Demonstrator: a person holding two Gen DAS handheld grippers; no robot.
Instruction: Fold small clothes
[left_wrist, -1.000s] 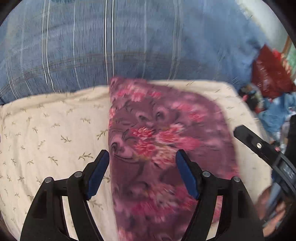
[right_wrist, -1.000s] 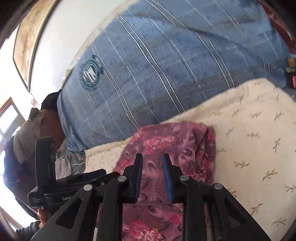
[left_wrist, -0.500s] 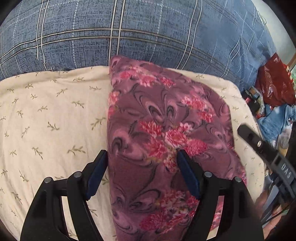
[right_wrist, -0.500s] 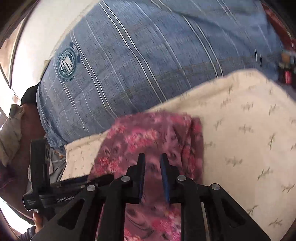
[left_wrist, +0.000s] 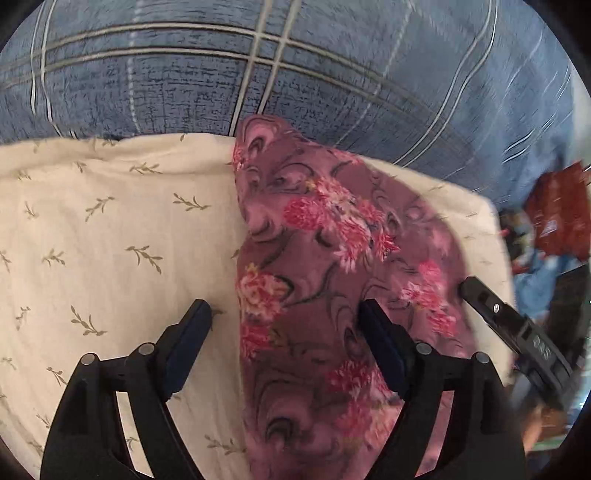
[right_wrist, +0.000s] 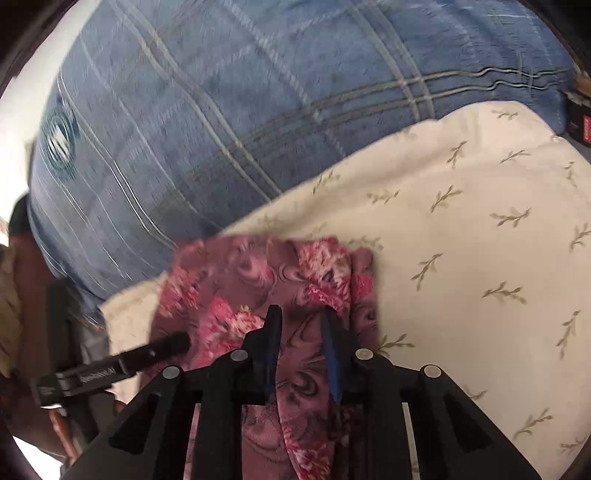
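Observation:
A purple floral garment (left_wrist: 325, 266) lies folded lengthwise on a cream leaf-print sheet (left_wrist: 110, 236). My left gripper (left_wrist: 284, 321) is open just above it, straddling its left edge. In the right wrist view the garment (right_wrist: 236, 288) runs up between my right gripper's fingers. My right gripper (right_wrist: 301, 321) is nearly closed and pinches a fold of the cloth. The left gripper's finger (right_wrist: 155, 350) shows at the garment's left side, and the right gripper's finger (left_wrist: 513, 325) shows at its right side.
A large blue plaid cushion (left_wrist: 280, 70) rises right behind the sheet and also fills the back of the right wrist view (right_wrist: 258, 92). A red bag (left_wrist: 557, 210) and blue cloth lie off the right edge. A dark container (right_wrist: 580, 122) stands at the far right.
Both grippers have moved forward and lower, closer to the garment and cushion. The right gripper stays pinched on the cloth. The left gripper stays open.

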